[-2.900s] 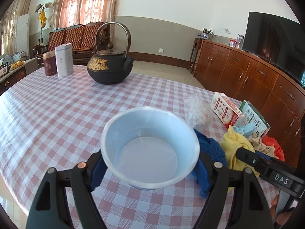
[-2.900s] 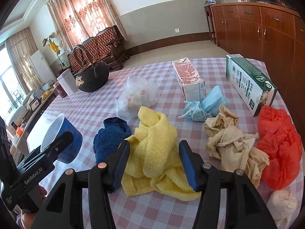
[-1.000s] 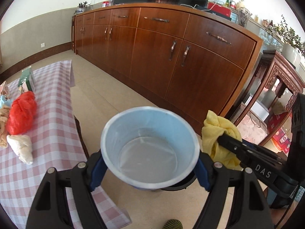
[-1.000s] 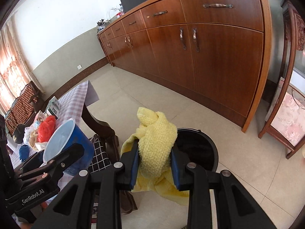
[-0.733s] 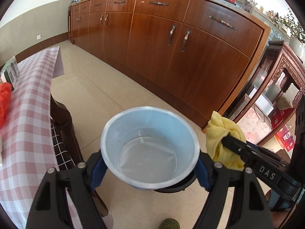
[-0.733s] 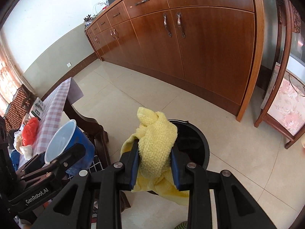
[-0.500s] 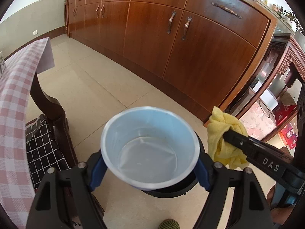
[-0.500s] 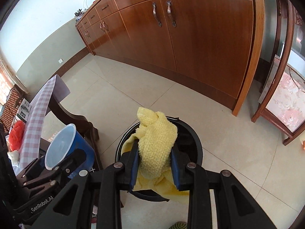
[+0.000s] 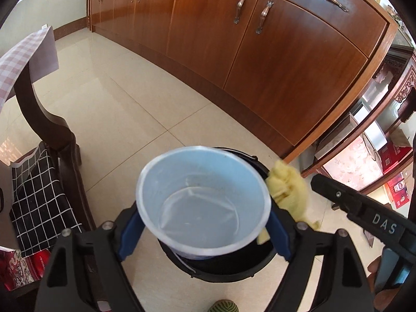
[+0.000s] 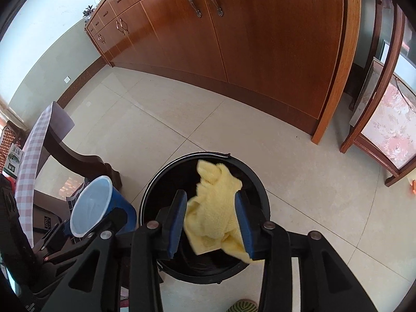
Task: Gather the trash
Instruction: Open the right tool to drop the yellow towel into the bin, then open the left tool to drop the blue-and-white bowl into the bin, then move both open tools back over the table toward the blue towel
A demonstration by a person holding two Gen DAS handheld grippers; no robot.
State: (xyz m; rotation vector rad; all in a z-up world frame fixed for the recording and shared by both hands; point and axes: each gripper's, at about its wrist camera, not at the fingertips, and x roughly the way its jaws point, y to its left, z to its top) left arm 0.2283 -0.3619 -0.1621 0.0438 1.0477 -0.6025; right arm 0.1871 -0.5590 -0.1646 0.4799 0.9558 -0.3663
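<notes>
A: Right gripper (image 10: 210, 221) has its jaws apart, the yellow cloth (image 10: 215, 208) loose over the black bin (image 10: 256, 182). Let it fall inside the rim

B: Left gripper (image 9: 202, 223) clamps the blue cup (image 9: 202, 200) above the bin; tip it centrally

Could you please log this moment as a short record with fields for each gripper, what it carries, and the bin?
left gripper: shut on blue cup, held upright above the bin's near edge
right gripper: open, fingers spread either side of the cloth
yellow cloth: loose between the fingers, over the bin mouth
black bin: round, on the tiled floor, by the wooden cabinets
</notes>
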